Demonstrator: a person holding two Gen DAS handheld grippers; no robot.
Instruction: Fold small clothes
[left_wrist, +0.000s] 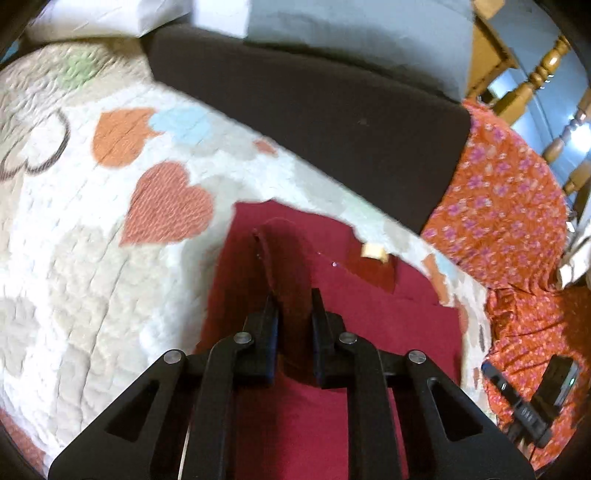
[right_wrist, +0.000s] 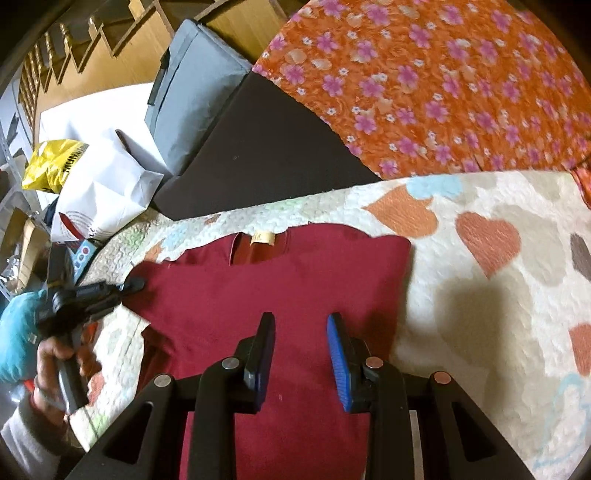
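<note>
Your left gripper (left_wrist: 293, 306) sits at the lower middle of the left wrist view with its fingers (left_wrist: 269, 325) clamped on a raised fold of the dark red shirt (left_wrist: 369, 321), the pinched cloth standing up in a ridge that runs away from the fingertips toward the middle of the frame. The rest of the shirt lies flat on the quilt (left_wrist: 74, 288) below and to the right of that ridge, with its neck opening and a small pale label (left_wrist: 375, 253) just right of centre. In the right wrist view your right gripper (right_wrist: 301, 321) hangs over the lower middle of the shirt (right_wrist: 258, 291), its fingers (right_wrist: 338, 354) apart with nothing between them, the right one showing a blue ribbed pad. The shirt fills the centre of that frame, neck and label (right_wrist: 262, 238) at its upper edge, and its right side ends in a straight edge against the quilt (right_wrist: 480, 314) with its heart pattern. At the left edge of that frame your left hand (right_wrist: 55, 354) grips the handle of the left gripper (right_wrist: 133, 284), whose tips meet the shirt's left corner. An orange flowered cloth (right_wrist: 424, 81) covers the upper right, a dark brown pad (right_wrist: 266, 147) lies across the upper middle, and a grey cushion (right_wrist: 188, 92) rests beside it in the upper left. White bags (right_wrist: 107, 192) and a yellow bag (right_wrist: 53, 162) sit at the left. In the left wrist view the flowered cloth (left_wrist: 506, 206) is on the right, with a black device (left_wrist: 532, 402) lying on it at the lower right.
</note>
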